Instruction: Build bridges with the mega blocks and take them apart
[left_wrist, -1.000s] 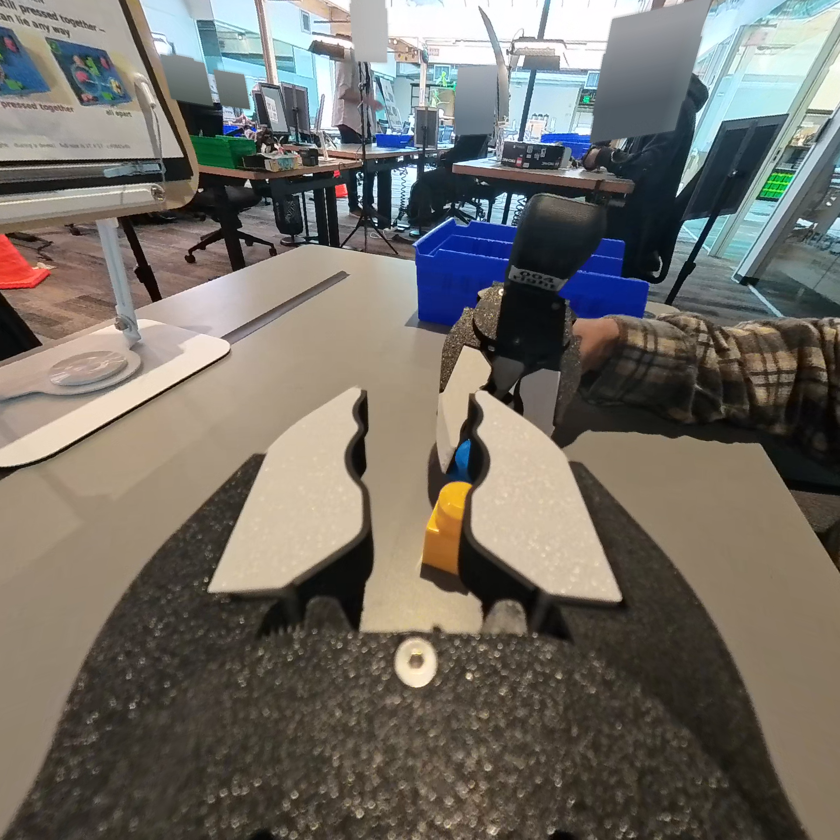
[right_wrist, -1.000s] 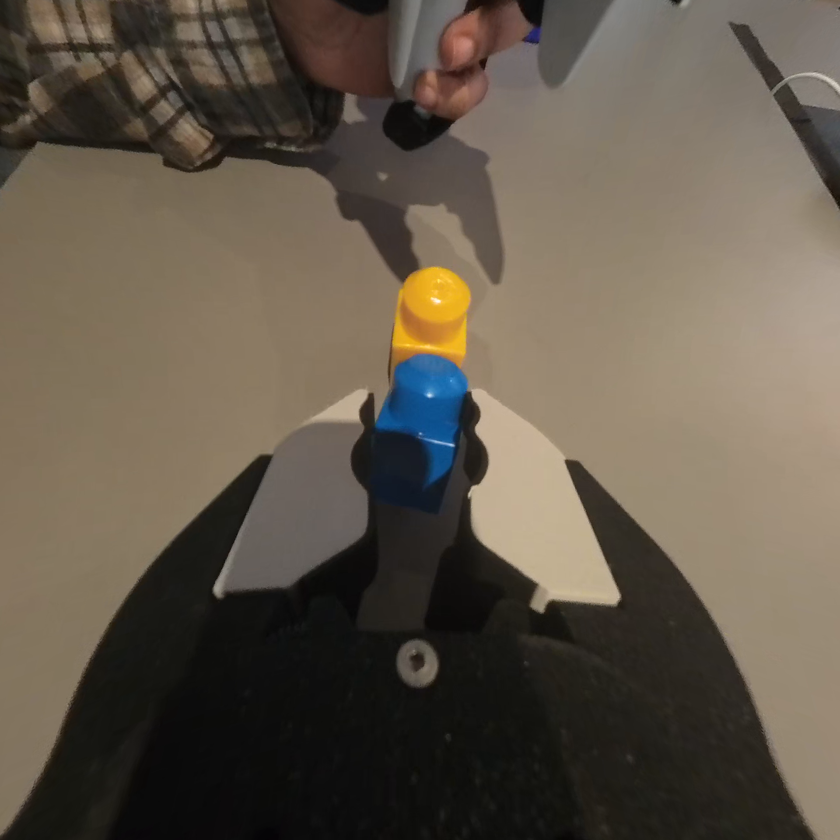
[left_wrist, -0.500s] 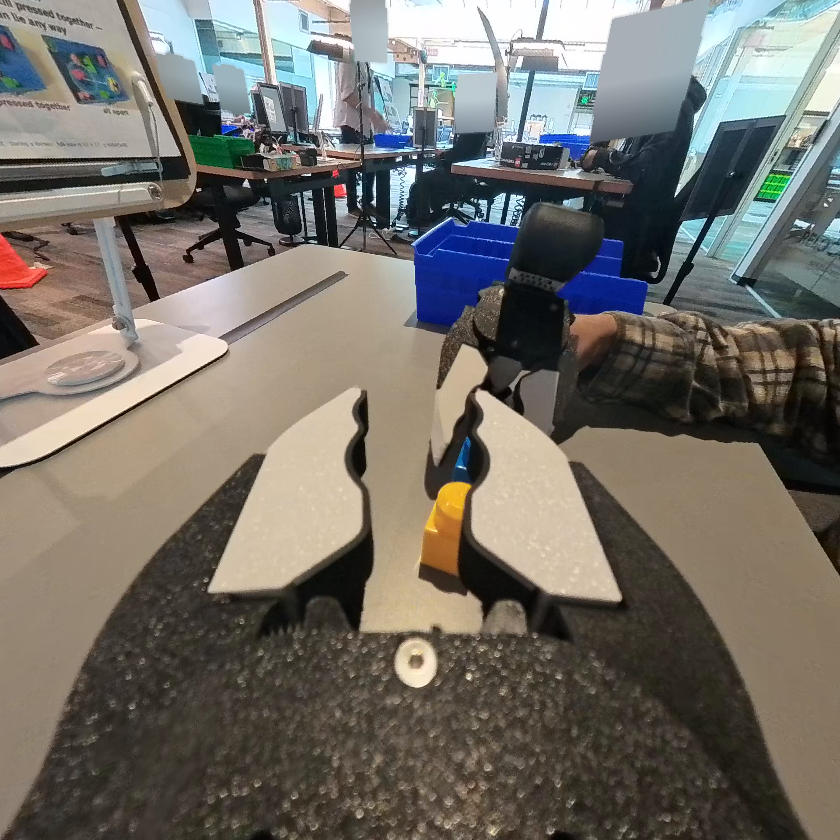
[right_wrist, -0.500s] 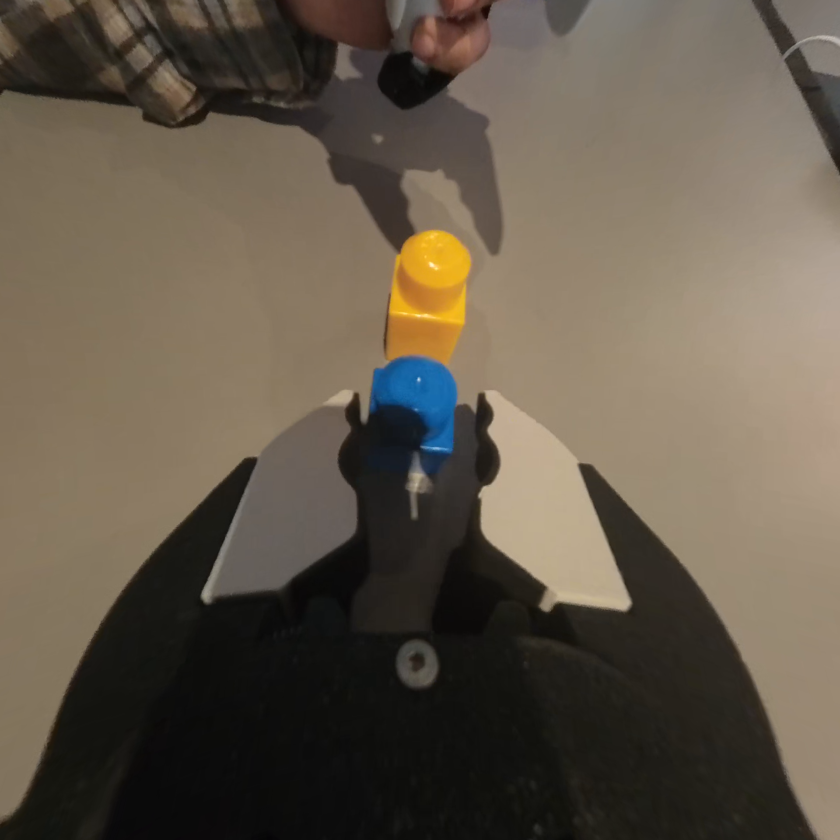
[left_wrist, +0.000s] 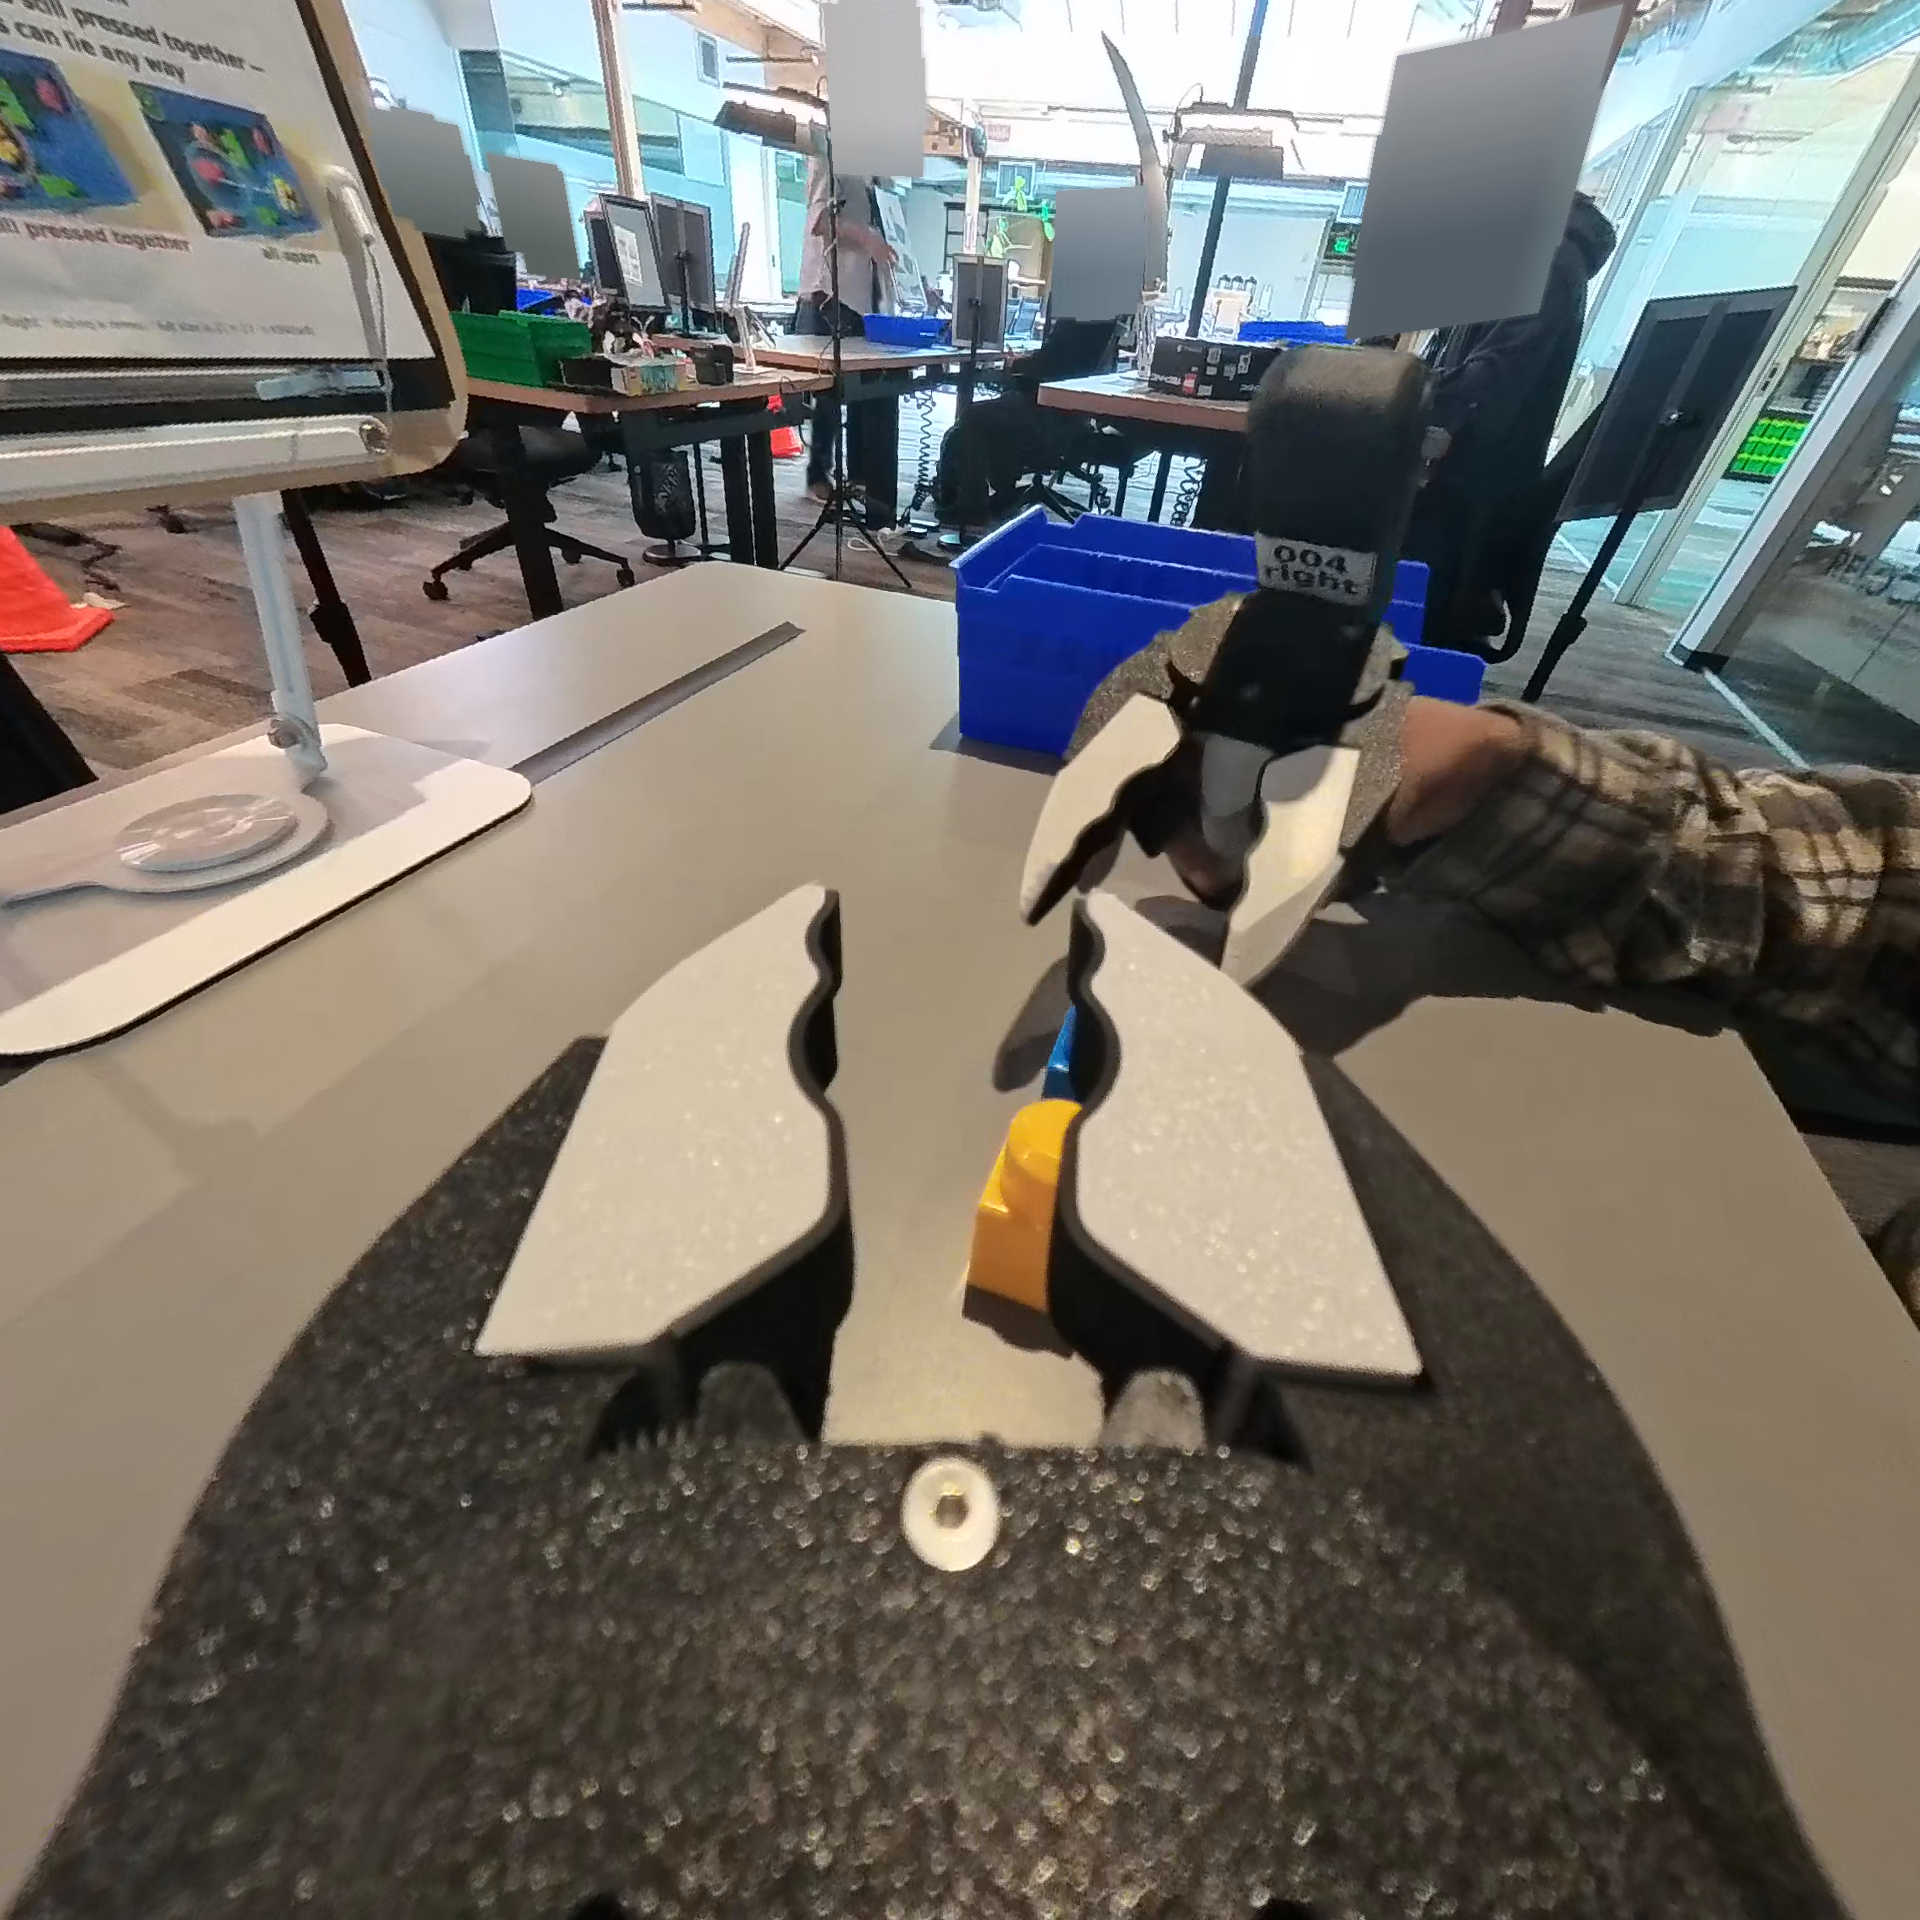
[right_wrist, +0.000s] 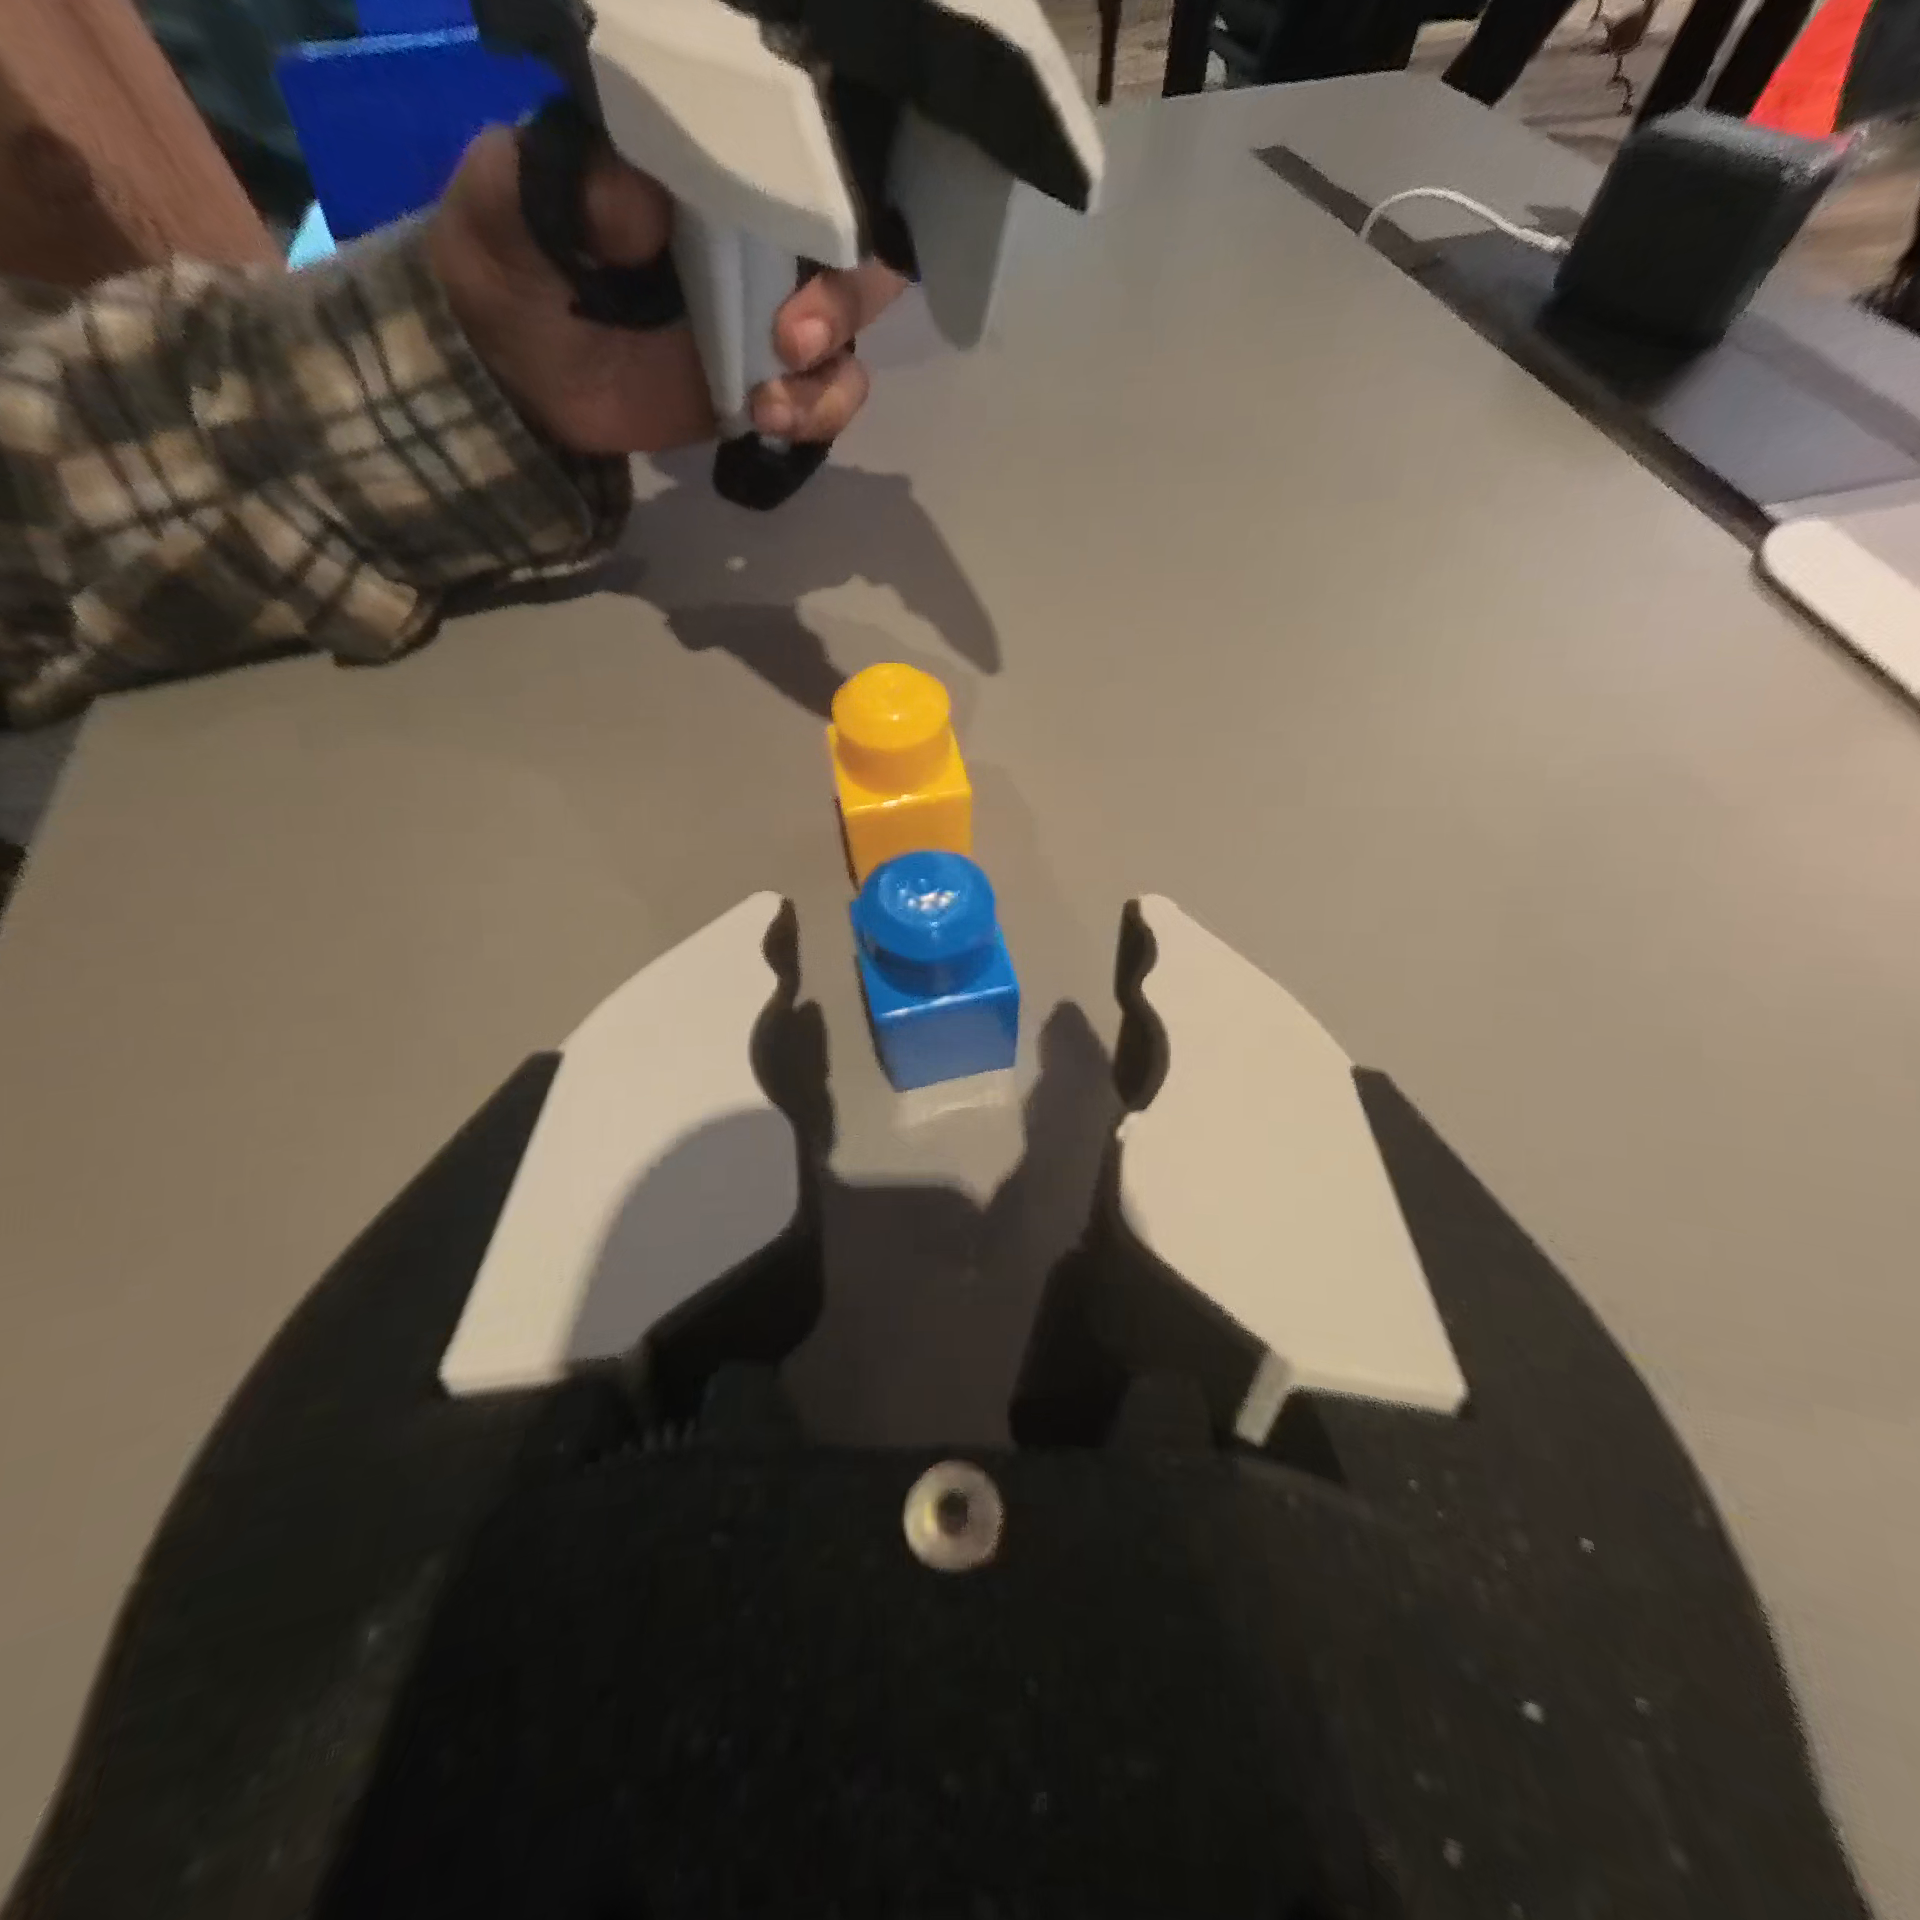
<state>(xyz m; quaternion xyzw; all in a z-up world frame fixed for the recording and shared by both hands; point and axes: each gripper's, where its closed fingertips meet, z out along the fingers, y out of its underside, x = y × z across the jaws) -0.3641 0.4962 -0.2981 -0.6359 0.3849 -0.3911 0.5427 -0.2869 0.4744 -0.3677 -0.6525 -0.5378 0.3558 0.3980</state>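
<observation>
Two small blocks sit on the grey table (right_wrist: 1351, 644), and we see them from both wrist cameras. At the far left of our left wrist view, a white stand base (left_wrist: 260, 831) carries a board with a printed sheet (left_wrist: 177, 177). Further right, our left gripper (left_wrist: 951, 940) has its jaws spread wide and grips nothing; the yellow block (left_wrist: 1013, 1226) stands upright on the table between them, close against the inner edge of the right finger, though we cannot tell if it touches. Just beyond it a sliver of the blue block (left_wrist: 1062, 1049) shows, mostly hidden by that finger. Behind stands a blue bin (left_wrist: 1049, 644), and to its right the right gripper (left_wrist: 1143, 914) hangs above the table, its jaws apart and empty, held by a hand in a plaid sleeve (left_wrist: 1662, 883).

In the right wrist view, the plaid sleeve and the hand (right_wrist: 592, 312) gripping the left gripper's handle fill the upper left. In the middle, the yellow block (right_wrist: 899, 779) and the blue block (right_wrist: 935, 987) stand stud up, one just behind the other, appearing to touch. Our right gripper (right_wrist: 951, 914) is wide open, the blue block between its fingertips with clear gaps on both sides. At the far right stands a dark boxy object (right_wrist: 1683, 229) with a white cable (right_wrist: 1455, 213) beside it.
</observation>
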